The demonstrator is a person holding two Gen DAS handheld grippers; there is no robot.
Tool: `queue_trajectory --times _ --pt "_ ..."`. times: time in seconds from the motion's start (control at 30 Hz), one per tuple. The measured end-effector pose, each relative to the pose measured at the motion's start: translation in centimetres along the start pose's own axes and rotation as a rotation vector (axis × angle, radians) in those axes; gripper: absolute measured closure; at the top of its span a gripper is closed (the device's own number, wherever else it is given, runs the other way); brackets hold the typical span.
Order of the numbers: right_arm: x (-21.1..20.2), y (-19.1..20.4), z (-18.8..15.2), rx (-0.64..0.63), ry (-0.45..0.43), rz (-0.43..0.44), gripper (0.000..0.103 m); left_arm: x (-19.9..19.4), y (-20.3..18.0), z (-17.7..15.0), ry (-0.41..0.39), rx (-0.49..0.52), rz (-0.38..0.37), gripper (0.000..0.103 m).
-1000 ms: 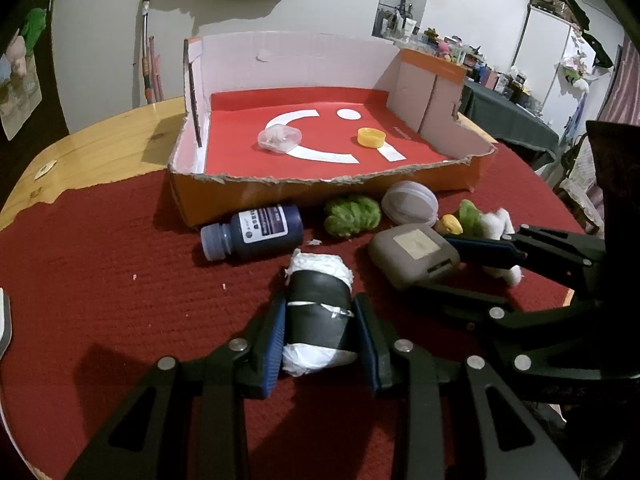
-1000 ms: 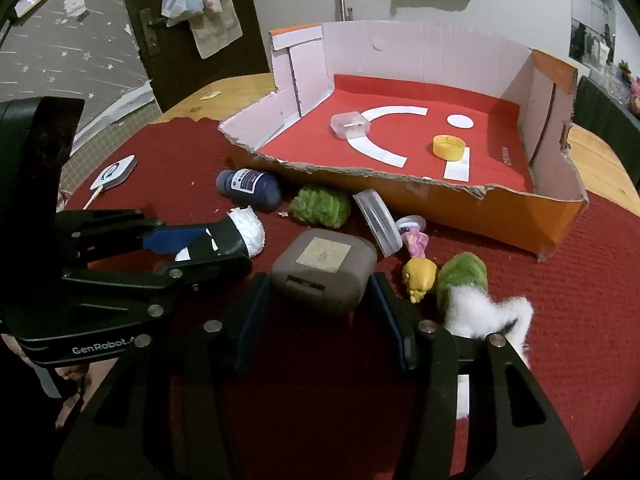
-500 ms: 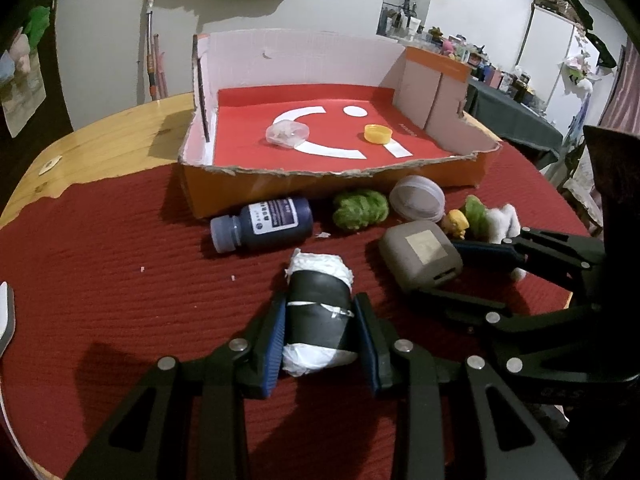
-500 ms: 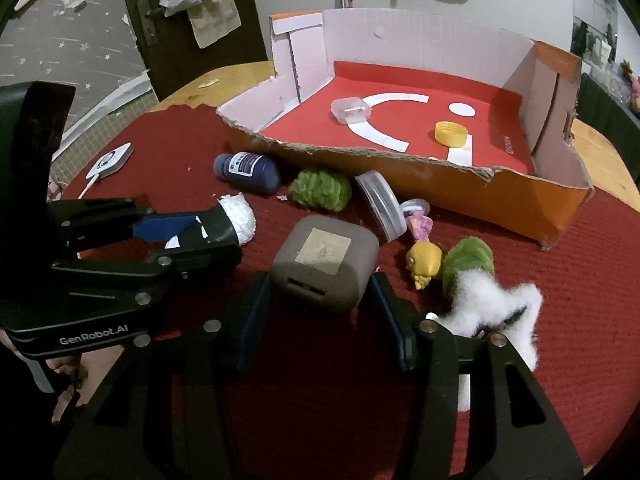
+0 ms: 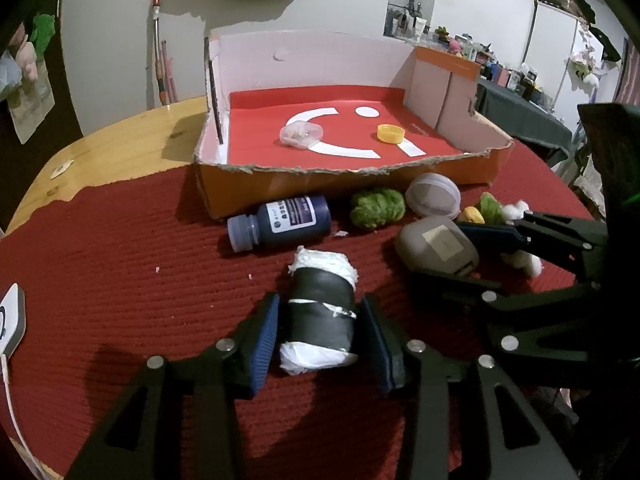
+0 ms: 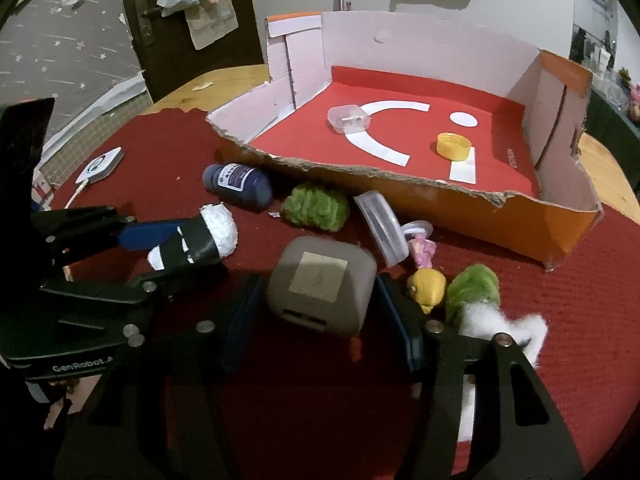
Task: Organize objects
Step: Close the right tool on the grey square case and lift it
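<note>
table point(image 5: 100, 148): round wooden top, bare at the far left; it carries everything here.
mat point(image 5: 120, 280): red woven cloth over most of the table, likely there to stop small things sliding.
box point(image 5: 320, 184): torn cardboard tray with a red floor and white cut-out shapes, at the back of the mat; its low ragged front wall faces the clutter, so it looks like the place things are sorted into.
left gripper point(image 5: 322, 336): pointed down at the mat; its blue pads stand just off both sides of the roll and the jaws are opening, so the roll is let go, not clamped.
right gripper point(image 6: 320, 312): low over the mat with the case between its jaws, which are also opening; a slim gap shows each side, so it is released too.
grey case point(image 6: 322, 280): rounded, with a square label on top, resting on the mat in front of the box, outside it.
roll point(image 5: 320, 312): black, with white wadding at both ends, lying on the mat, also outside the box.
dark bottle point(image 5: 280, 226): on its side against the box's front wall.
green tuft point(image 5: 378, 208): beside the bottle.
clear tub point(image 5: 302, 136): already inside the box.
yellow cap point(image 5: 390, 134): in the box, near the white dot.
</note>
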State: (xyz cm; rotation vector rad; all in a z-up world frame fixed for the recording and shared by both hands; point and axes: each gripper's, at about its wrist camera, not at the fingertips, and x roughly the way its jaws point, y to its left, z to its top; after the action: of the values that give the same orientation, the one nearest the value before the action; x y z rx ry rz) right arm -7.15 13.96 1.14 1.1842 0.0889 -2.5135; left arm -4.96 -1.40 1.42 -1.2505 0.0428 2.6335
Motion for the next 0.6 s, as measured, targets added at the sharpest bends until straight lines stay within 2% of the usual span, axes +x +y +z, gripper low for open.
queue_trajectory --times 0.07,0.2,0.6 --pt "-0.1 -0.1 -0.1 0.001 -0.001 0.002 0.049 -0.1 0.1 0.0 -0.001 -0.005 0.001 0.068" --pt "-0.8 -0.2 -0.1 0.013 -0.020 0.014 0.049 -0.6 0.5 0.2 -0.005 -0.031 -0.029 0.068" --pt "-1.9 0.2 0.2 0.007 -0.037 0.020 0.049 -1.4 0.4 0.5 -0.029 -0.040 -0.036 0.068"
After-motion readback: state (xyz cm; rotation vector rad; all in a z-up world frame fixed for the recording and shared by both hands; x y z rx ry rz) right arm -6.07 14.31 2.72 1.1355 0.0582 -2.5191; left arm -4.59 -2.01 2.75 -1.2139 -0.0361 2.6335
